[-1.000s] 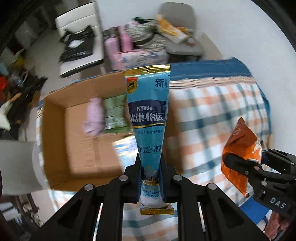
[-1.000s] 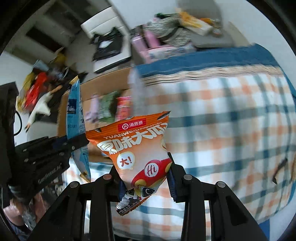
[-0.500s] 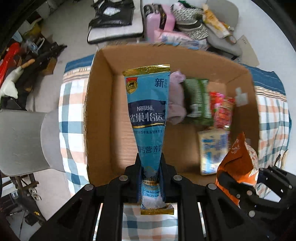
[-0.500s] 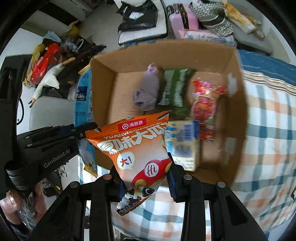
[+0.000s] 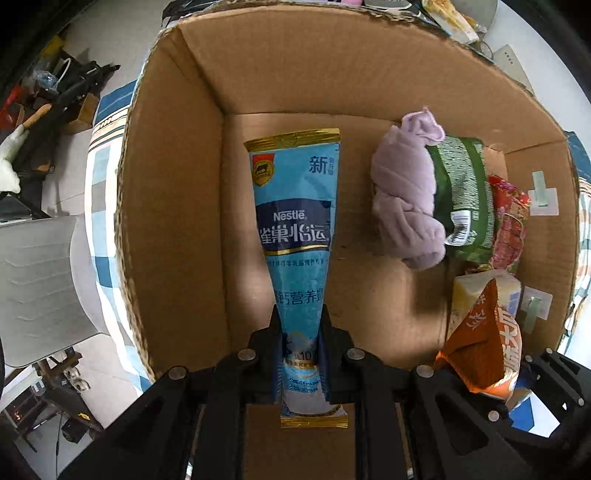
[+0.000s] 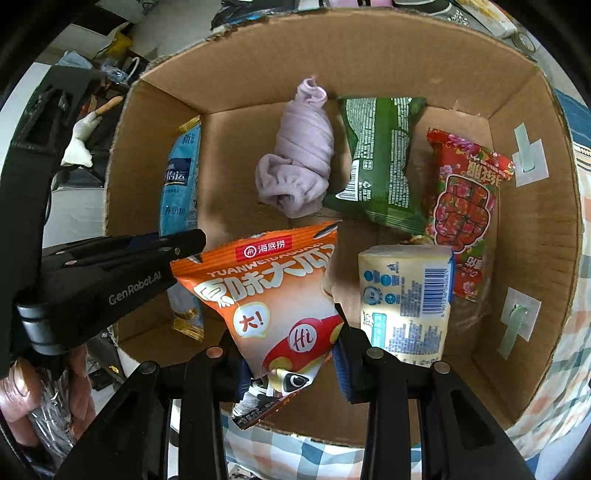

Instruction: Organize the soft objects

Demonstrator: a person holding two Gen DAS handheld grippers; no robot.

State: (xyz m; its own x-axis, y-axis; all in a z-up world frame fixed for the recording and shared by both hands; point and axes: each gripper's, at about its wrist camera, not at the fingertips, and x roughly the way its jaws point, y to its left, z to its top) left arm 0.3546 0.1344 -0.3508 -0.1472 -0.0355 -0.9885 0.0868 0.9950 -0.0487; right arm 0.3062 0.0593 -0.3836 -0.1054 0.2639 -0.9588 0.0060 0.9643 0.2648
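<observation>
My left gripper (image 5: 301, 332) is shut on a blue Nestle pouch (image 5: 297, 229) and holds it inside the open cardboard box (image 5: 173, 177), near the left wall. My right gripper (image 6: 291, 354) is shut on an orange snack bag (image 6: 273, 291) and holds it over the box's near edge. The box (image 6: 535, 258) holds a rolled lilac cloth (image 6: 299, 155), a green packet (image 6: 380, 158), a red packet (image 6: 465, 199) and a pale yellow pack (image 6: 406, 299). The pouch also shows in the right wrist view (image 6: 181, 192), and the orange bag in the left wrist view (image 5: 484, 343).
The box stands on a checked cloth (image 6: 554, 398). A grey chair (image 5: 37, 280) is left of the box. Clutter lies on the floor at the far left (image 5: 55, 96) and behind the box (image 5: 450, 18).
Both grippers have moved forward and down over the box with their packets held. The box interior now fills both views.
</observation>
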